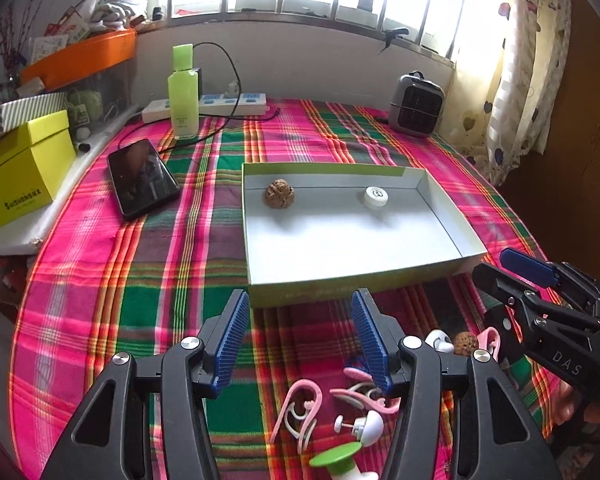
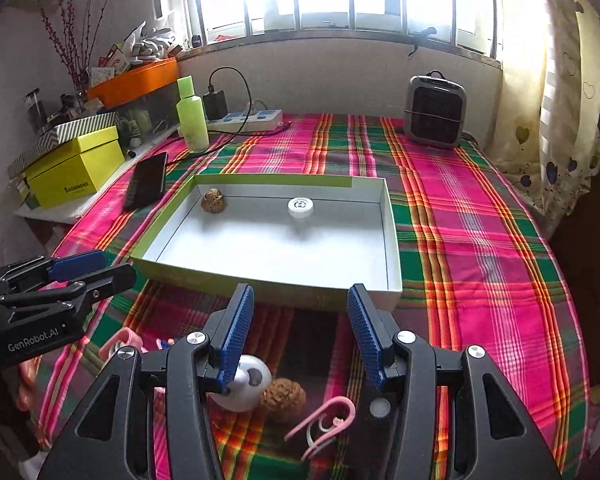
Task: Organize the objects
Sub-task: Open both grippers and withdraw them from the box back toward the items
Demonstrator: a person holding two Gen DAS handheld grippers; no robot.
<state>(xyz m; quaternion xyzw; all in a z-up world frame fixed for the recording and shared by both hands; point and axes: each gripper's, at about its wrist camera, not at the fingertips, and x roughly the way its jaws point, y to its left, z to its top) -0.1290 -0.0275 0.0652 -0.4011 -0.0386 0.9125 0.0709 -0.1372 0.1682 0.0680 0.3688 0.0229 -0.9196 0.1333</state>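
Observation:
A shallow green box [image 1: 440, 208] [image 2: 392, 240] with a white inside lies on the plaid cloth. In it are a walnut [image 1: 279, 194] [image 2: 213, 200] and a white cap [image 1: 376, 197] [image 2: 300, 207]. My left gripper [image 1: 301, 296] [image 2: 114, 266] hovers open before the box's near wall, nothing between its fingers. My right gripper [image 2: 300, 292] [image 1: 496, 264] is open too and holds nothing. Loose on the cloth below them lie a second walnut [image 2: 283, 399] [image 1: 466, 343], a white round piece [image 2: 246, 388], pink clips [image 1: 296, 404] [image 2: 324, 420] and a green-topped piece [image 1: 336, 456].
A black phone [image 1: 142, 178] lies left of the box, with a green bottle [image 1: 184, 92] and a power strip [image 1: 220, 104] behind it. A small heater [image 1: 418, 106] stands at the back right. Yellow and orange boxes [image 1: 20, 176] crowd the left shelf.

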